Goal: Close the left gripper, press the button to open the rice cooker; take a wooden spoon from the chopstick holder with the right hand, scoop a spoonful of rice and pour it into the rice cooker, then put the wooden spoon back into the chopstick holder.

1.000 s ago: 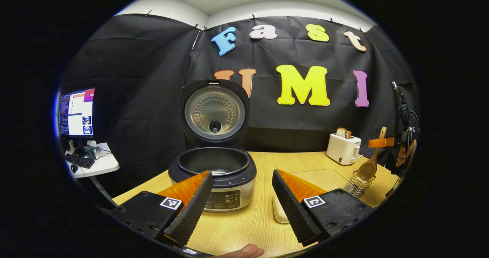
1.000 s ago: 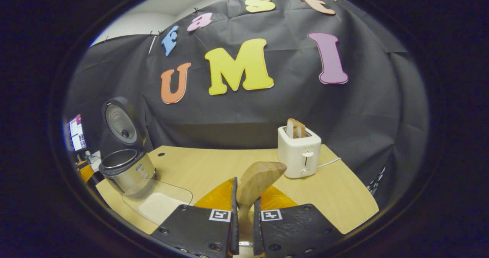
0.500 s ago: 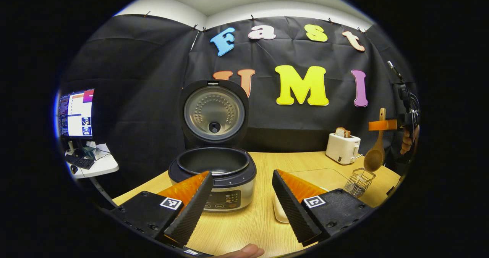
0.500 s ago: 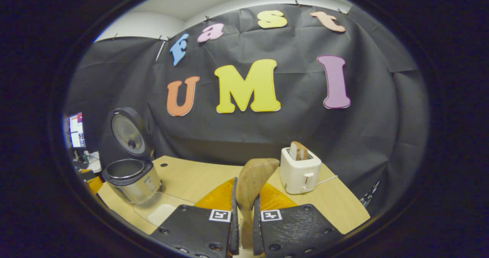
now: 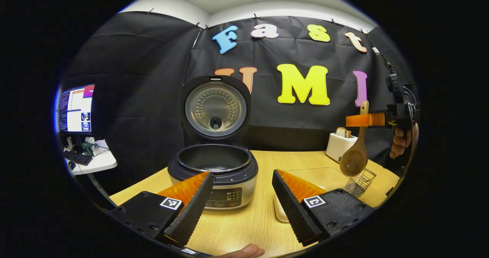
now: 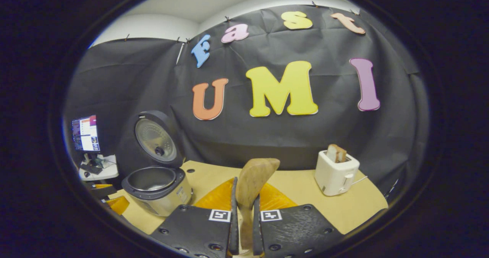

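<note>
Gripping the pale wooden spoon (image 6: 252, 183) by its handle, the right gripper (image 6: 243, 227) hangs above the wire chopstick holder (image 5: 360, 181) — left gripper (image 5: 240, 202) gapes before the lid-up silver rice cooker (image 5: 214, 170).

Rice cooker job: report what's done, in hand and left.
Done: the rice cooker stands open. In hand: the right gripper grips the wooden spoon, clear above the chopstick holder. Left: scoop rice, pour it in, return the spoon. The left gripper is open.
</note>
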